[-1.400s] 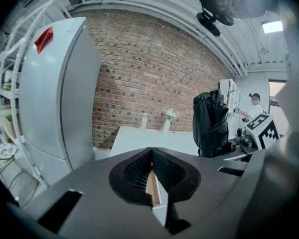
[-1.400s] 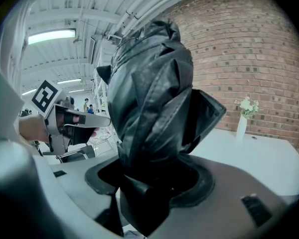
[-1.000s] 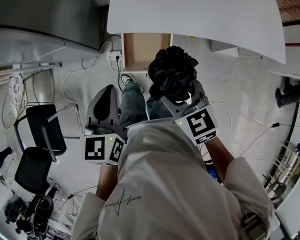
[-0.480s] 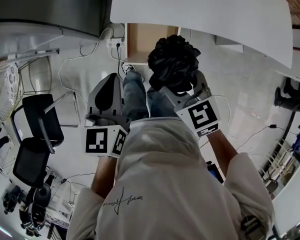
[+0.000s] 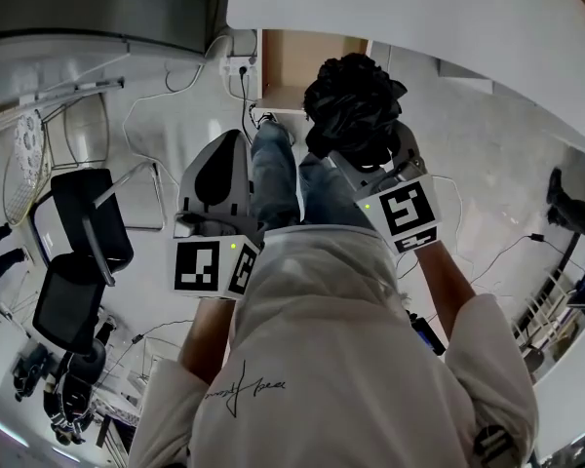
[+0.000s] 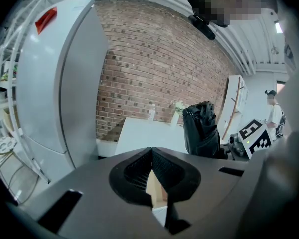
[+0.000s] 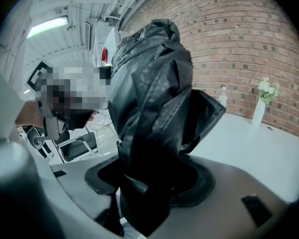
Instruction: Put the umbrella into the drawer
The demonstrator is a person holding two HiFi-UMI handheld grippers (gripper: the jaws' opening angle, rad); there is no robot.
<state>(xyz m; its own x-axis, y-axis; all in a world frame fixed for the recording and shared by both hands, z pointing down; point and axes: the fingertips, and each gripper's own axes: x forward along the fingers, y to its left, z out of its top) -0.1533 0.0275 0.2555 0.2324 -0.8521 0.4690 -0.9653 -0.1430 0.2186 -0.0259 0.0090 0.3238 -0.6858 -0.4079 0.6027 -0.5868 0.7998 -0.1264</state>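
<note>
Head view: white table [image 5: 419, 18], pale floor [image 5: 166, 135]

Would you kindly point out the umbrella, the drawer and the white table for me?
umbrella [image 5: 354, 100]: head view, on its bunched black fabric.
drawer [image 5: 302, 61]: head view, on its wooden inside.
white table [image 5: 419, 18]: head view, on its bare top.

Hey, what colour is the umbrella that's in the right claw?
Black all over, folds included. The umbrella shows best in the right gripper view.
</note>
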